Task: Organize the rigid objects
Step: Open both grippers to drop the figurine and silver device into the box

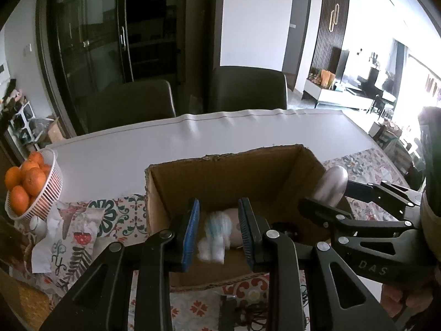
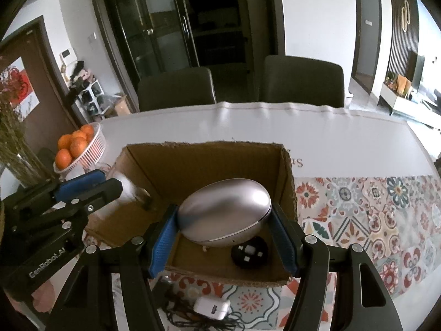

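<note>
Only the right wrist view shows a black disc (image 2: 249, 252) under the egg-shaped case (image 2: 224, 215).

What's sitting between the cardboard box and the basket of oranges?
In the left wrist view, crumpled white paper and a small white cup sit on the patterned cloth between the cardboard box and the basket of oranges.

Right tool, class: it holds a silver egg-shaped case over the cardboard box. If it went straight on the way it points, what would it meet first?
Probably the box's far inner wall; the silver case, held in the right tool, would touch first. Depth is uncertain.
</note>
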`<state>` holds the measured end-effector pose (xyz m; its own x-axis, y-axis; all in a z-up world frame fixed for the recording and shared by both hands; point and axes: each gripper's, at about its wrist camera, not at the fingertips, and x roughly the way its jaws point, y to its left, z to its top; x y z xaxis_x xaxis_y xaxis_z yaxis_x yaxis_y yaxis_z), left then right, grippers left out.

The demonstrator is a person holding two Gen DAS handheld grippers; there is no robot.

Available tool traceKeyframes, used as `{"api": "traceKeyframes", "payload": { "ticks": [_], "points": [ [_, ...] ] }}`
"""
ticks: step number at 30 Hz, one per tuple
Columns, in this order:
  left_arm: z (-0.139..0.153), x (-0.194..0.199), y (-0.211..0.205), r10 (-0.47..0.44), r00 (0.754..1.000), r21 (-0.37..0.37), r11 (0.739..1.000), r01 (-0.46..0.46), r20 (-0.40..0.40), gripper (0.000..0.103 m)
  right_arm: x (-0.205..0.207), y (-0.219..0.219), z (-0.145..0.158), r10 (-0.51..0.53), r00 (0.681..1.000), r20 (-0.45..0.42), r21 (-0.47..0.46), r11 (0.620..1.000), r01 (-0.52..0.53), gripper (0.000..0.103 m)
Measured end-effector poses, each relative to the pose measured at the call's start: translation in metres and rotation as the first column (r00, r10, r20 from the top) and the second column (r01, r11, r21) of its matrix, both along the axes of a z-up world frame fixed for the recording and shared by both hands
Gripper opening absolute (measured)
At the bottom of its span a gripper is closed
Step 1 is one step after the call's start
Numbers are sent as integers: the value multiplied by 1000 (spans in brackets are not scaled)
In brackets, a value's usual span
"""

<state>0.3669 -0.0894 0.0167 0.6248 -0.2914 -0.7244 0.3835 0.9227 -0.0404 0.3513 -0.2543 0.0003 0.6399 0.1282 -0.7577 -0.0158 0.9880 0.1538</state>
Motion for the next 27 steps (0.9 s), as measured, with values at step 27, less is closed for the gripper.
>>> {"api": "traceKeyframes", "payload": {
  "ticks": [27],
  "points": [
    [18,-53,24,71,991,22,997,-74,115,46,-58,11,26,-60,986,153,-73,995,72,67]
  ]
}}
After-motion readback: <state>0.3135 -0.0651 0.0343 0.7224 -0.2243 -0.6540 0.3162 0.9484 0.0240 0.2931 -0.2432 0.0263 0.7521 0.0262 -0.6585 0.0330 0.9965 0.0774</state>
